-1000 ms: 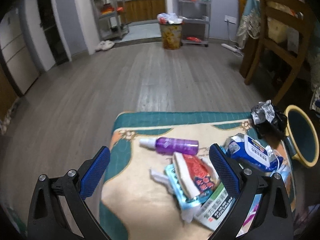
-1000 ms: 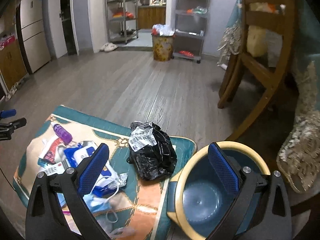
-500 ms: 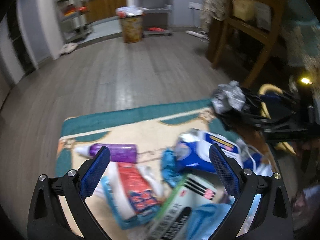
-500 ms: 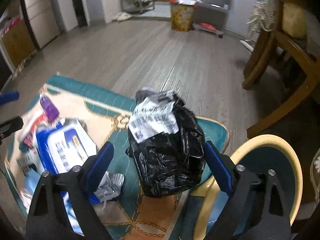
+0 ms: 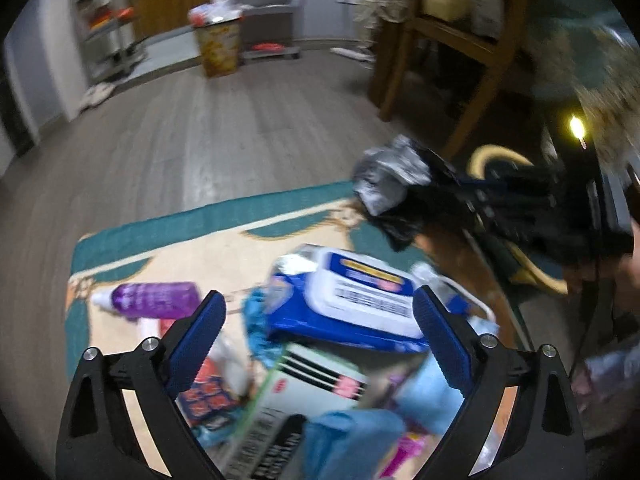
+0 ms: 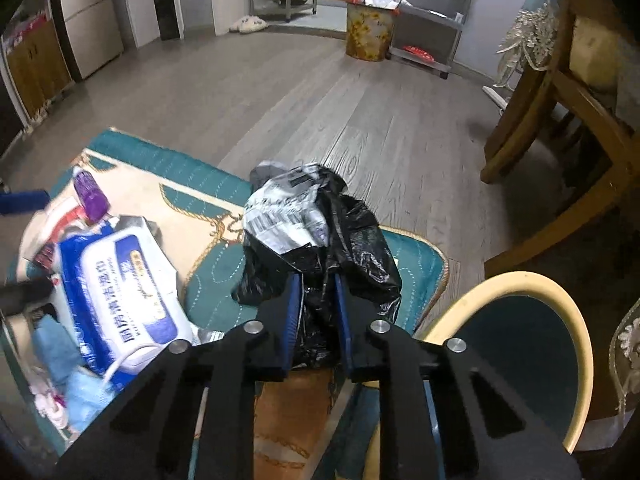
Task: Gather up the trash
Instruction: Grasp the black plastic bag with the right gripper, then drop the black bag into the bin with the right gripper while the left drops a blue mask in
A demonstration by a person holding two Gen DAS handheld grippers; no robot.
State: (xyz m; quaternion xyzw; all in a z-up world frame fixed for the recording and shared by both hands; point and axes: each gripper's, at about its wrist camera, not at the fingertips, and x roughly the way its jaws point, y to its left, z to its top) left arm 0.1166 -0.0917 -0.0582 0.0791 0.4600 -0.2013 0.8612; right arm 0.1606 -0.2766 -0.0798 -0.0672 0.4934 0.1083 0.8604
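A crumpled black plastic bag (image 6: 352, 240) with a white label lies on the far right corner of the patterned mat (image 6: 168, 164). My right gripper (image 6: 317, 284) is closing, and its blue pads press on the bag's near side. In the left wrist view the same bag (image 5: 392, 184) shows with the right gripper (image 5: 500, 200) behind it. My left gripper (image 5: 318, 300) hovers over a blue pack of wipes (image 5: 352, 296); its jaws stand wide, closing slightly, and touch nothing. A teal bin with a cream rim (image 6: 560, 312) stands right of the mat.
Around the wipes lie a purple bottle (image 5: 156, 300), a green and white box (image 5: 304, 392), red wrappers and blue cloth. A wooden chair (image 6: 560, 120) stands at the right. A full yellow trash can (image 6: 368, 32) stands far across the grey floor.
My right gripper came down onto the black bag and went from wide open to clamped on it. My left gripper swung right, from the purple bottle to over the wipes pack.
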